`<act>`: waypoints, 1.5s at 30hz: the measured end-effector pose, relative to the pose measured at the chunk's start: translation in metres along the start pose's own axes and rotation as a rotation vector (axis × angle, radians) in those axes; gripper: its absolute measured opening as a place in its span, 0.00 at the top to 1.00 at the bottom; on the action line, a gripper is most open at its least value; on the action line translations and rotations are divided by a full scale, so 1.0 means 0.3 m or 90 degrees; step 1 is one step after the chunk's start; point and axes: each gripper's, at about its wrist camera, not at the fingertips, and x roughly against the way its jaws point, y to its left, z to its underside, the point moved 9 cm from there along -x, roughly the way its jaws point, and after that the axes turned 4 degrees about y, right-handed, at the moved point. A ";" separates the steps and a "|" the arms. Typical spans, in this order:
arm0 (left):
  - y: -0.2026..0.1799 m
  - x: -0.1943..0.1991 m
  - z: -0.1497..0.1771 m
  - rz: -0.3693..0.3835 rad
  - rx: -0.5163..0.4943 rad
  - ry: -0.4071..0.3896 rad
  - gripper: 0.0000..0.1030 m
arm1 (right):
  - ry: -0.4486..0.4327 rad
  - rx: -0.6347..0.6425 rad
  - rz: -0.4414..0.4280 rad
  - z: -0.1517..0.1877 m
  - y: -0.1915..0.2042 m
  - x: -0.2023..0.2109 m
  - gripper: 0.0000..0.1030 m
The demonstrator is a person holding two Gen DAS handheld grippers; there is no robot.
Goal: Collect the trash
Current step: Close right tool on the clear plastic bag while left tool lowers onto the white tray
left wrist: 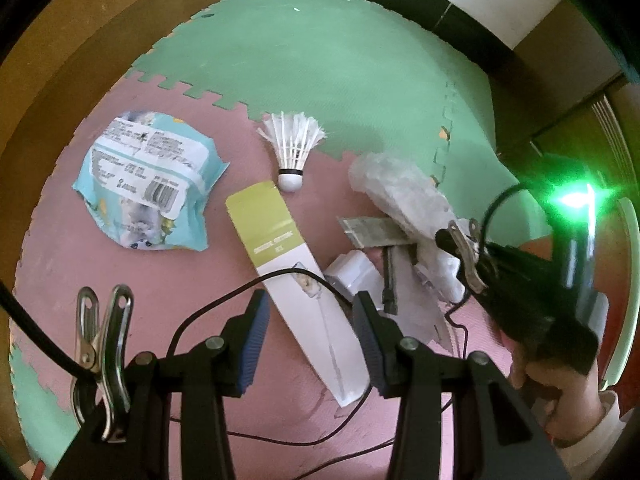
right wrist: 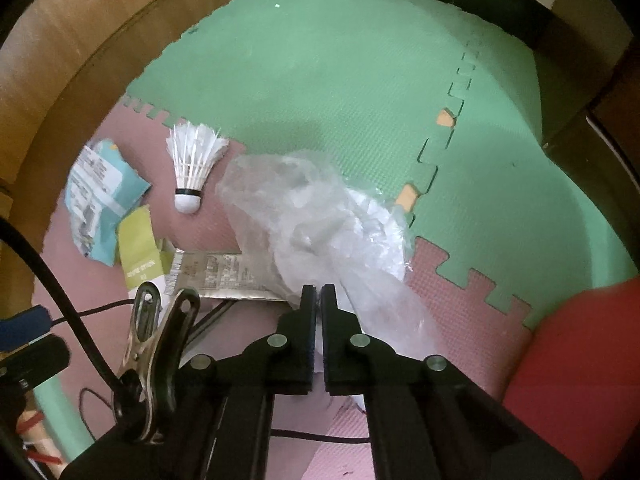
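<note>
Clear crinkled plastic bag (right wrist: pixel 320 216) lies on the pink and green foam mat (right wrist: pixel 320 80), its near end pinched between the right gripper's (right wrist: pixel 319 300) pressed-together fingers. Beside it rest a shuttlecock (right wrist: pixel 192 164) and a long carton (left wrist: pixel 296 272), which the left gripper (left wrist: pixel 312 336) hovers over, fingers spread.

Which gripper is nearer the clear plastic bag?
Right. The right gripper is shut on the clear plastic bag; the left gripper hangs open over the long white-and-green box, beside the bag.
</note>
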 end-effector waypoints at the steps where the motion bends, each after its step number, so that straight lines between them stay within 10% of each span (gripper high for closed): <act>1: -0.004 -0.004 -0.003 0.001 0.000 0.001 0.56 | -0.004 -0.002 -0.003 0.000 -0.003 0.010 0.97; 45: -0.240 -0.248 0.127 0.055 -0.029 0.068 0.43 | -0.063 -0.162 -0.030 0.127 -0.212 0.121 0.98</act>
